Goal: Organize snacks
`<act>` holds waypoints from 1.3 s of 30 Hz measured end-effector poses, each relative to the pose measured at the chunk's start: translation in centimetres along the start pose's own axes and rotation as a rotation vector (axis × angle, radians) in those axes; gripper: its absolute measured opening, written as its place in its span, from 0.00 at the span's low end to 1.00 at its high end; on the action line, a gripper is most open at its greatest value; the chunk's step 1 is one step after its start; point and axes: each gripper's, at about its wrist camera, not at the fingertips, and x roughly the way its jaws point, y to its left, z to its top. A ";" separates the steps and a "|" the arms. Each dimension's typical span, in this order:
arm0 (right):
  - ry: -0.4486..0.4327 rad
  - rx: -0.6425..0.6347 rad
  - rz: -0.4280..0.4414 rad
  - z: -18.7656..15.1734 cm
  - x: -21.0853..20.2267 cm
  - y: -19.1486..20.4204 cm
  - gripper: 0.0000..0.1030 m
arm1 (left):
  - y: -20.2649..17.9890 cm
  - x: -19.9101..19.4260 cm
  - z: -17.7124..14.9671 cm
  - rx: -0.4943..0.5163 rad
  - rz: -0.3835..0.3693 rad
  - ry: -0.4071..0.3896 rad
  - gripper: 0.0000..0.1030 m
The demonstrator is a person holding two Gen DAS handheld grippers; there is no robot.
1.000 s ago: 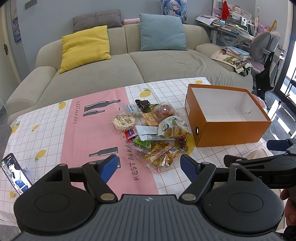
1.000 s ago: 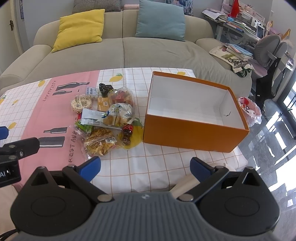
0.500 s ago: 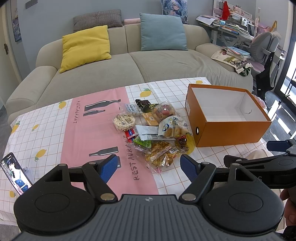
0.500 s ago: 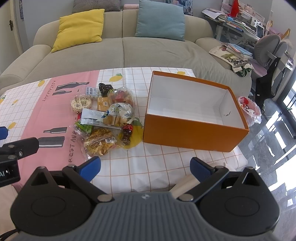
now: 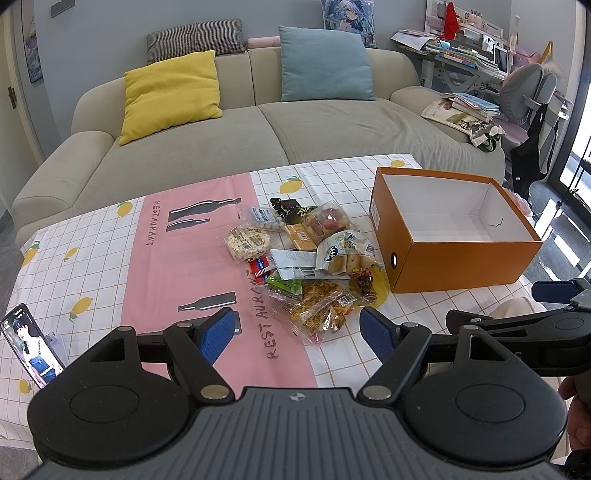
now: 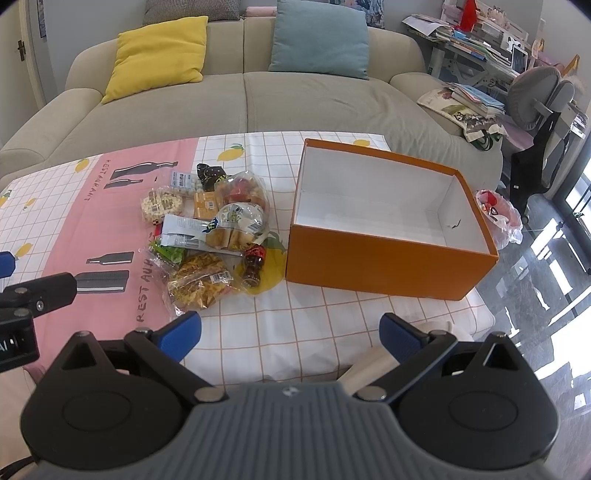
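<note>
Clothed table [image 5: 92, 258] bears snack pile [image 5: 306, 258], orange box [image 5: 461, 262], phone [image 5: 31, 345].

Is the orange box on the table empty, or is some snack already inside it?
Empty. The orange box shows only bare white walls and floor; the snacks all lie beside it.

A wide beige fabric sofa [image 5: 236, 144] fills the back, against a grey-blue wall [image 5: 110, 33] — a yellow cushion [image 5: 171, 94] and a teal one [image 5: 325, 64] lean on it. Right: a cluttered shelf [image 5: 465, 48], a grey swivel chair [image 5: 528, 96], glossy dark floor [image 6: 554, 258] catching daylight.
</note>
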 end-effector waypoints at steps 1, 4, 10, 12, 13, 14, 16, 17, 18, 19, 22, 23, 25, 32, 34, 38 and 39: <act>-0.001 0.000 0.000 0.0 0.0 0.0 0.97 | 0.0 0.0 0.0 0.000 -0.001 0.000 0.88; 0.000 0.000 0.000 0.0 0.1 0.0 0.97 | 0.0 0.0 0.0 0.000 -0.001 0.001 0.88; 0.006 0.003 0.002 -0.1 0.2 0.1 0.97 | 0.0 0.0 0.0 0.000 -0.001 0.001 0.88; 0.006 0.003 0.002 -0.1 0.2 0.1 0.97 | 0.0 0.0 0.0 0.001 -0.001 0.001 0.88; 0.007 0.003 0.002 -0.1 0.2 0.1 0.97 | 0.0 0.0 0.0 0.000 -0.002 0.001 0.88; 0.008 0.004 0.002 -0.1 0.3 0.1 0.97 | 0.0 0.0 0.0 0.000 -0.002 0.002 0.88; 0.011 0.006 0.004 -0.1 0.3 0.0 0.97 | 0.0 0.0 0.0 -0.002 -0.002 0.002 0.88; 0.014 0.007 0.005 -0.1 0.3 0.0 0.97 | 0.0 0.0 0.0 -0.003 -0.004 0.001 0.87; 0.016 0.009 0.007 -0.1 0.4 0.0 0.97 | 0.1 0.0 0.0 -0.006 -0.007 0.001 0.87; 0.020 0.010 0.010 0.0 0.4 -0.1 0.97 | 0.1 0.0 -0.1 -0.007 -0.010 0.003 0.87; 0.033 0.015 0.023 0.4 0.8 -0.2 0.97 | 0.3 0.2 0.0 0.000 -0.027 0.015 0.87; 0.035 0.017 0.029 0.6 1.0 -0.3 0.97 | 0.5 0.5 0.2 0.007 -0.040 0.025 0.87; 0.037 0.031 0.044 1.0 1.4 -0.6 0.97 | 0.8 0.9 0.3 0.013 -0.055 0.035 0.87; -0.004 0.004 0.107 2.5 3.9 -0.9 0.83 | 3.0 3.3 0.7 -0.005 -0.150 0.055 0.85; -0.007 -0.020 0.131 2.8 5.1 -0.5 0.75 | 3.5 4.4 0.7 -0.017 -0.177 0.063 0.82; -0.058 -0.097 0.181 2.9 6.5 0.4 0.65 | 4.2 6.8 1.0 -0.049 -0.204 0.079 0.81; -0.071 -0.120 0.191 3.0 6.8 0.7 0.64 | 4.3 7.4 1.0 -0.055 -0.204 0.087 0.81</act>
